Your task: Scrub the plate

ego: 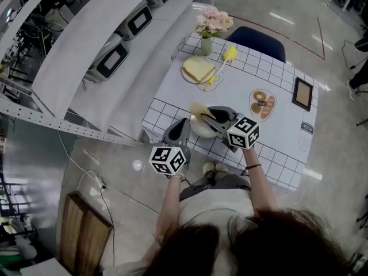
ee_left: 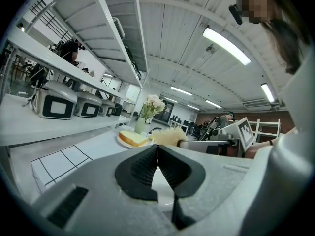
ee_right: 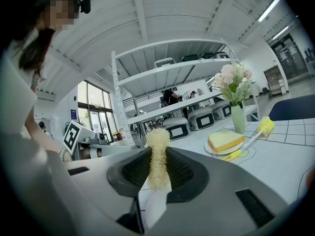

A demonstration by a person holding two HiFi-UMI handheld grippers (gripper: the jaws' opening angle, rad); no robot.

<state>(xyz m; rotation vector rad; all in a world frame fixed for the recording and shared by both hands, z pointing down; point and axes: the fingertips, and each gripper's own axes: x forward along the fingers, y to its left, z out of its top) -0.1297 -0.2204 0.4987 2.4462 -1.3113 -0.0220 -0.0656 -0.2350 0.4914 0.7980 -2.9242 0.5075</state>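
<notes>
In the head view a white plate [ego: 202, 127] lies near the front left edge of the table. My left gripper [ego: 187, 125] is shut on its near rim; in the left gripper view the jaws [ee_left: 157, 149] meet over the white plate [ee_left: 161, 187]. My right gripper [ego: 206, 117] is shut on a pale yellow fibrous scrubber [ego: 198, 109], held over the plate's far side. In the right gripper view the scrubber [ee_right: 158, 156] stands upright between the pads. From the left gripper view the scrubber [ee_left: 170, 135] and the right gripper [ee_left: 216, 144] show just beyond the plate.
Farther back stand a plate with a bread slice [ego: 198, 69], a yellow brush [ego: 225, 57] and a vase of pink flowers [ego: 210, 29]. A printed mat [ego: 263, 104] and a dark frame [ego: 302, 94] lie to the right. White shelves with appliances [ego: 115, 59] run along the left.
</notes>
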